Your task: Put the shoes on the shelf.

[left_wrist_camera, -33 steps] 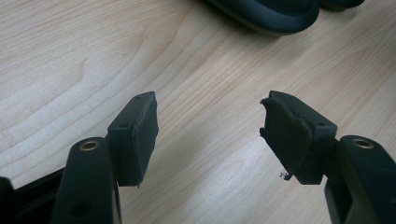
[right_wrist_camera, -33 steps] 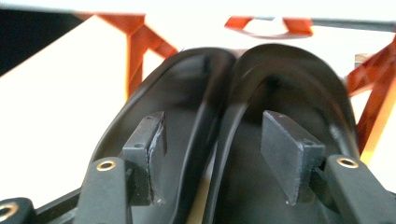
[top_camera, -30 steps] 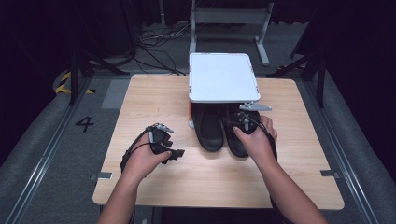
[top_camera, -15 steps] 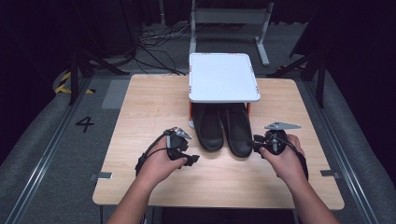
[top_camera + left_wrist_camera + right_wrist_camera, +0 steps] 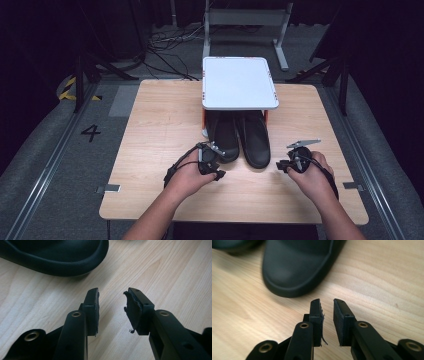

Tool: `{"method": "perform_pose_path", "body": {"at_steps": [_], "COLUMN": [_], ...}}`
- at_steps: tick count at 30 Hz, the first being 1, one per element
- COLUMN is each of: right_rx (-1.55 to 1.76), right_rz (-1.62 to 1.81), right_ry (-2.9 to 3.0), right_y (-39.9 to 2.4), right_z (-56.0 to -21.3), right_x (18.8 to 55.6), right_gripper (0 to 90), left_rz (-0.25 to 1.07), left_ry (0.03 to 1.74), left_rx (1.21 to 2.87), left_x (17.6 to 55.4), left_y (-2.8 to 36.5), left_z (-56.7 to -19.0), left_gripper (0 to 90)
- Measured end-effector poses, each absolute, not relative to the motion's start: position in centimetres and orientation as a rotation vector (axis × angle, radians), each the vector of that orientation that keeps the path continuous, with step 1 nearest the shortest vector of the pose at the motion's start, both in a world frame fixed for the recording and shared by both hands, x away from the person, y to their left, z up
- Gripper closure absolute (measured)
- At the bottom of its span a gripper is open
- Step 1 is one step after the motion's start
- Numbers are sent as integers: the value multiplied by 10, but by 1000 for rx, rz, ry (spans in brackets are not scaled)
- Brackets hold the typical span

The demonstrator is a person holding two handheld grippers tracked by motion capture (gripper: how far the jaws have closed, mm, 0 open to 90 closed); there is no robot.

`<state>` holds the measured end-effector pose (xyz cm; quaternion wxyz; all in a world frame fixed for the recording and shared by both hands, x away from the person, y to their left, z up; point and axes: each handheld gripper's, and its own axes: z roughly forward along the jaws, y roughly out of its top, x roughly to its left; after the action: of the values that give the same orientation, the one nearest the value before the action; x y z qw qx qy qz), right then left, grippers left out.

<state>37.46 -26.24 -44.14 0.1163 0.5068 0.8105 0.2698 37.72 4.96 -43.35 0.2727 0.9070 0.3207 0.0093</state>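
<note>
A pair of black shoes stands side by side, heels under a white shelf [image 5: 239, 82], toes toward me: the left shoe [image 5: 226, 140] and the right shoe [image 5: 255, 142]. My left gripper [image 5: 216, 170] hovers just in front of the left shoe's toe [image 5: 57, 257]. Its jaws [image 5: 111, 293] have just been closing and stand apart over bare wood with nothing between them. My right gripper [image 5: 282, 166] sits to the right of the right shoe's toe [image 5: 297, 267]. Its jaws [image 5: 327, 302] have also been closing and now leave only a narrow, empty gap.
The wooden table [image 5: 160, 120] has bare surface left of the shoes and along the near edge. The shelf stands on short legs at the back middle. Dark floor with cables and a metal frame lies beyond the table.
The right hand has drawn back from the right shoe to the table right of its toe. The left hand has moved right, up to the left shoe's toe.
</note>
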Motion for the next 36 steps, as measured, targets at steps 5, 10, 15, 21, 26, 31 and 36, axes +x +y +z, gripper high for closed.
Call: {"method": "perform_pose_path", "body": {"at_steps": [5,10,15,21,26,31,36], "right_rx": [1484,1481,1418,1432,1414,1416,1417], "right_rz": [784,860,903,907,930,899,883], "right_ry": [2341,2362,2406,2420,2445,2478,2505], "right_y": [-255,-244,-228,-228,-223,-213,-205], "right_z": [-459,-463,-463,-453,-440,-447,-457], "right_x": [380,384,382,376,364,365,375], "right_gripper": [755,791,806,781,794,799,803], "left_rz": [23,19,22,31,18,44,47], "left_ry": [863,877,893,897,886,913,910], "left_rx": [2439,2437,2434,2431,2461,2498,2515], "left_x": [380,381,383,383,383,386,388], "left_y": [47,49,54,51,37,25,17], "left_z": [-435,-436,-437,-438,-442,-447,-452], "left_gripper": [623,615,614,613,655,693,696]}}
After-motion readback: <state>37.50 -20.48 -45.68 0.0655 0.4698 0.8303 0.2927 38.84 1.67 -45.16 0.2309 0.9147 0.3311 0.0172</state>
